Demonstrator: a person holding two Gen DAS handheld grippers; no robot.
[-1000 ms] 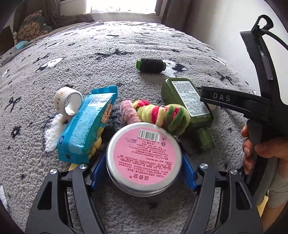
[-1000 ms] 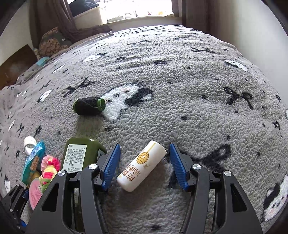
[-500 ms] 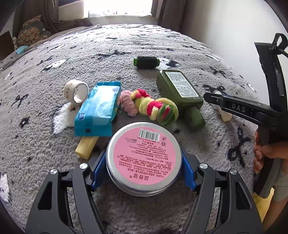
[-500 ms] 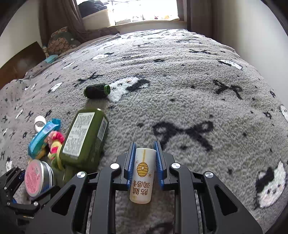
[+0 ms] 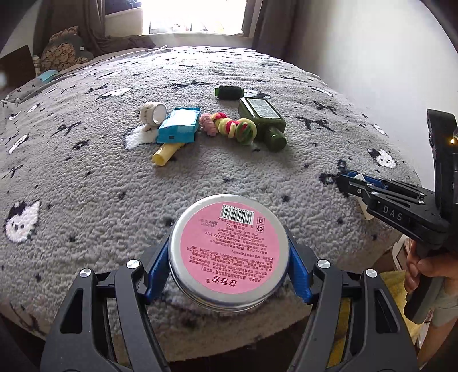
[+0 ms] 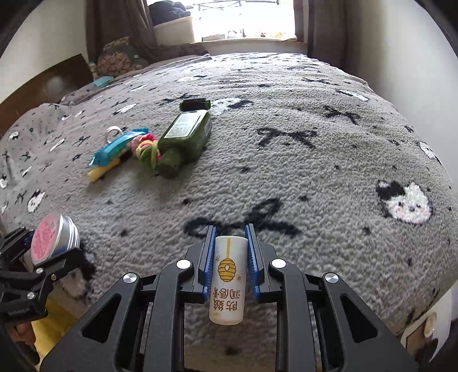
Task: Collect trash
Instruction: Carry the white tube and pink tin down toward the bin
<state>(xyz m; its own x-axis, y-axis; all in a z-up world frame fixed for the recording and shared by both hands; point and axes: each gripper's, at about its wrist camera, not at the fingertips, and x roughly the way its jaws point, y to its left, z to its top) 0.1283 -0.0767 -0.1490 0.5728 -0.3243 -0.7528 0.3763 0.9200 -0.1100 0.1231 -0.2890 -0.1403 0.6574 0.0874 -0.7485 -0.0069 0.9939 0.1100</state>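
Observation:
My left gripper point(image 5: 227, 267) is shut on a round silver tin with a pink label point(image 5: 229, 251), held above the near edge of the grey blanket point(image 5: 86, 177). The same tin point(image 6: 53, 239) shows at the lower left of the right wrist view. My right gripper point(image 6: 229, 257) is shut on a white tube with a yellow beehive print point(image 6: 227, 274), blue pads pressing both sides. In the left wrist view the right gripper point(image 5: 347, 183) enters from the right edge, held by a hand point(image 5: 429, 271).
Farther back on the blanket lie a dark green bottle point(image 5: 264, 121), a black spool point(image 5: 229, 92), a coloured hair-tie bundle point(image 5: 229, 127), a blue packet point(image 5: 180, 126), a yellow tube point(image 5: 166, 151) and a tape roll point(image 5: 153, 113). A wall point(image 5: 372, 51) rises at right; a window point(image 5: 194, 14) behind.
The right gripper closed on the white tube and lifted it back toward the blanket's near edge. The left gripper drew back with the tin, so the pile of items now lies farther off.

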